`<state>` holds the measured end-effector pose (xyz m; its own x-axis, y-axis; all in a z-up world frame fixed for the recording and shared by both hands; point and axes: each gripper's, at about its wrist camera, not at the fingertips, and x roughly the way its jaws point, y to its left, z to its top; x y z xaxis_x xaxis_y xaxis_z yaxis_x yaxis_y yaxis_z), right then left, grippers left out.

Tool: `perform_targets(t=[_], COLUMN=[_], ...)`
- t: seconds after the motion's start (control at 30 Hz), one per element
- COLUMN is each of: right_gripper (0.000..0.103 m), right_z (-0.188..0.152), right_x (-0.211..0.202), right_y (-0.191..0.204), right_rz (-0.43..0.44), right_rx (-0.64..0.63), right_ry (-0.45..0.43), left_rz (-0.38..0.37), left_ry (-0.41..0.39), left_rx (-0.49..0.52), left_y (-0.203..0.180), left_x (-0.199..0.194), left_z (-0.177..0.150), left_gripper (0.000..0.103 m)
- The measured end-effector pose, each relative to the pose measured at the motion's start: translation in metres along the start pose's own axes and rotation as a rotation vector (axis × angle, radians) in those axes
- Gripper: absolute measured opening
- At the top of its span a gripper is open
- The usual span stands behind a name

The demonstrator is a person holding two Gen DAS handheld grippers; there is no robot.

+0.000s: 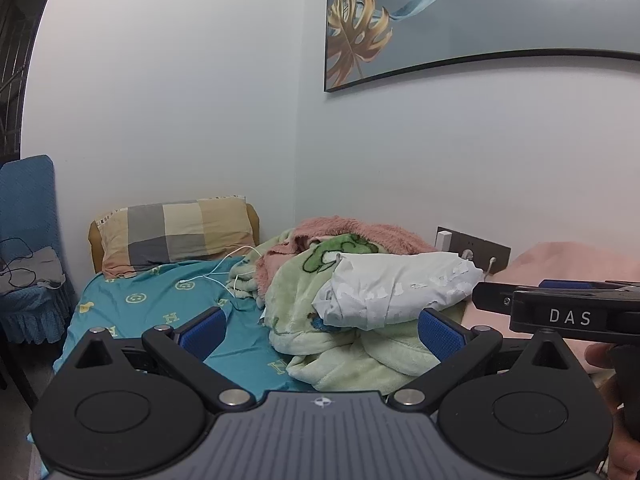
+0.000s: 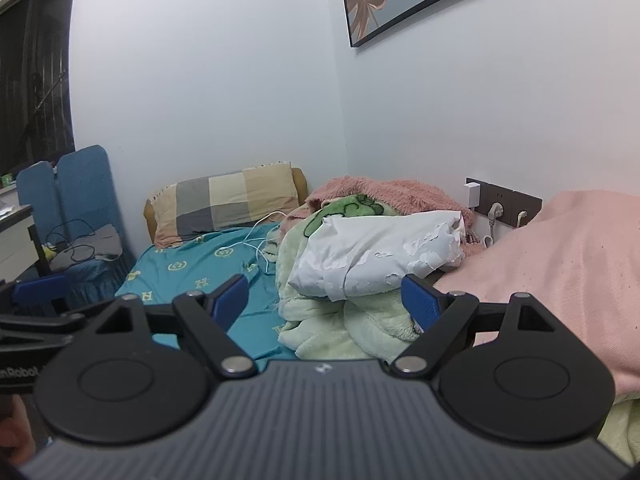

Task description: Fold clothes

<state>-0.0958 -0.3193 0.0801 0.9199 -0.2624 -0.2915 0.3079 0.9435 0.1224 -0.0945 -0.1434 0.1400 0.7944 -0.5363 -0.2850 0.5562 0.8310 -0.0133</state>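
Note:
A heap of clothes and bedding lies on the bed ahead: a pale green fleece [image 1: 352, 356] [image 2: 352, 320], a fuzzy pink piece [image 1: 360, 228] [image 2: 400, 192] behind it, and a white item with a peeling surface [image 1: 400, 288] [image 2: 376, 248] on top. A smooth pink cloth [image 1: 568, 264] [image 2: 560, 264] spreads at the right. My left gripper [image 1: 322, 334] stands open above the near edge of the heap, nothing between its blue pads. My right gripper [image 2: 326, 300] is open too, level with the heap, its right fingertip [image 2: 420, 300] close to the pink cloth. The right gripper also shows at the edge of the left wrist view.
A teal patterned sheet [image 1: 160, 312] [image 2: 192, 272] covers the bed, with a checked pillow [image 1: 176, 236] [image 2: 228, 200] at its head and a white cable [image 1: 232, 272] across it. A blue-covered chair [image 1: 28, 248] [image 2: 76, 216] stands left. Wall sockets [image 2: 504, 204] with plugs sit behind the heap.

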Motion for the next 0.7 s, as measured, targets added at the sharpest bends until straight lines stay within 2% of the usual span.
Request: perform_targets(t=[0.7], right_gripper=[0.085], right_z=[0.0034], right_x=[-0.0097], right_y=[0.0011], right_rz=[-0.024], right_rx=[-0.018], right_ry=[-0.005], left_rz=[-0.014], left_ry=[0.003], left_rx=[-0.002], left_y=[-0.0038], left_x=[-0.0007], left_z=[-0.0013], left_gripper=[0.103])
